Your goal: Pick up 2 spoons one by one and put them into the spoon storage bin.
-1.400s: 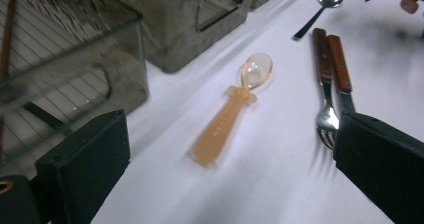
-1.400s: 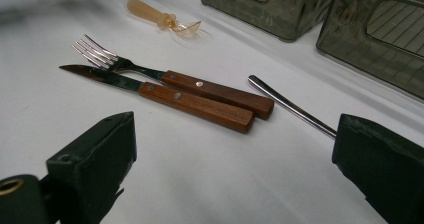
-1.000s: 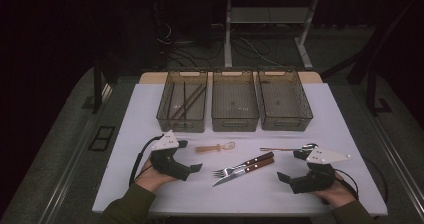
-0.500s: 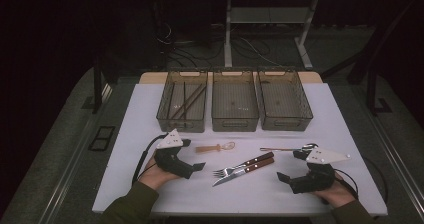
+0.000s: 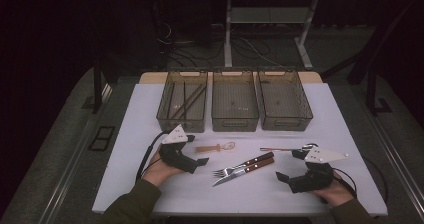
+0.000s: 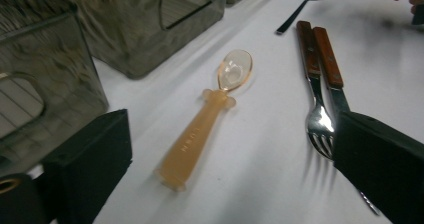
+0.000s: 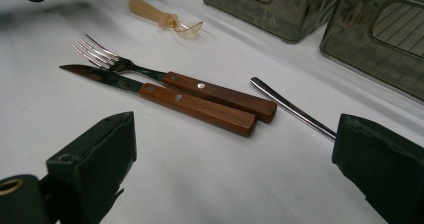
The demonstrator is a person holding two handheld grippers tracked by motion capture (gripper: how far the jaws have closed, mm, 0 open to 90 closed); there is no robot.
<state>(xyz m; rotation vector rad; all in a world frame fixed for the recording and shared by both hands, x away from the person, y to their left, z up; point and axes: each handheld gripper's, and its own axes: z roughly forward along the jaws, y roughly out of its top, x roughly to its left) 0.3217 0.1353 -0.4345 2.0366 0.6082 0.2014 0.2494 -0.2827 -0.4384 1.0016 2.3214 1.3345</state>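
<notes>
A translucent orange plastic spoon (image 5: 216, 147) (image 6: 205, 116) lies on the white table, bowl pointing right. My left gripper (image 5: 197, 150) (image 6: 230, 174) is open just left of its handle end, with the handle lined up between the jaws but untouched. A wooden-handled fork (image 5: 252, 160) (image 7: 130, 66) and knife (image 5: 245, 170) (image 7: 150, 89) lie side by side at the table's middle front. A metal spoon (image 5: 280, 149) (image 7: 292, 109) lies to their right. My right gripper (image 5: 288, 165) (image 7: 235, 174) is open, near the handles of the fork and knife, holding nothing.
Three clear mesh-bottomed bins stand in a row at the back: the left bin (image 5: 167, 115) holds dark chopsticks, the middle bin (image 5: 235, 121) and right bin (image 5: 286, 123) look bare. The table's front edge (image 5: 240, 210) runs close to both hands.
My left gripper has slid right toward the orange spoon's handle. The right gripper has barely moved.
</notes>
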